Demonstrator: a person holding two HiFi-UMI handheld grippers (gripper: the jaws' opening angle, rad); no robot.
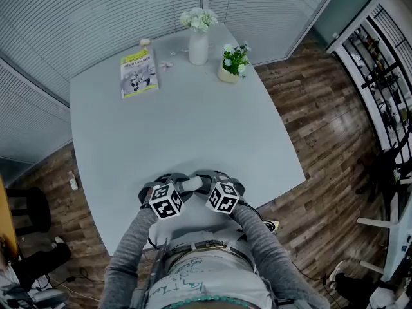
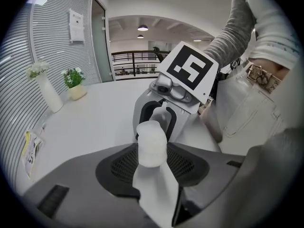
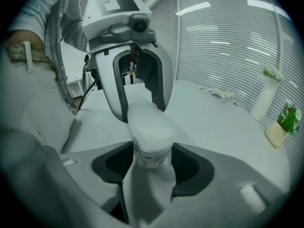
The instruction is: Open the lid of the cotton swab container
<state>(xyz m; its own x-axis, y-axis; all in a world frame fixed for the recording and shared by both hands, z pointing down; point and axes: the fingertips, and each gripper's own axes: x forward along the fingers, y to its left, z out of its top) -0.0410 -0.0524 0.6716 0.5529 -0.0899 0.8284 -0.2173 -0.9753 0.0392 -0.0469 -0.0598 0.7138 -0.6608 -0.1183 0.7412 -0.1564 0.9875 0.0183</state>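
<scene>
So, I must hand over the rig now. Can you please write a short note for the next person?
Left gripper: jaws shut on one end of the cotton swab container.
Right gripper: jaws shut on the other end.
Place: the container is held between both grippers, over the near edge of the table, close to the person's body.
Done: the container is gripped from both sides.
Left: the lid looks still on, with no gap visible, so it has to be opened.
</scene>
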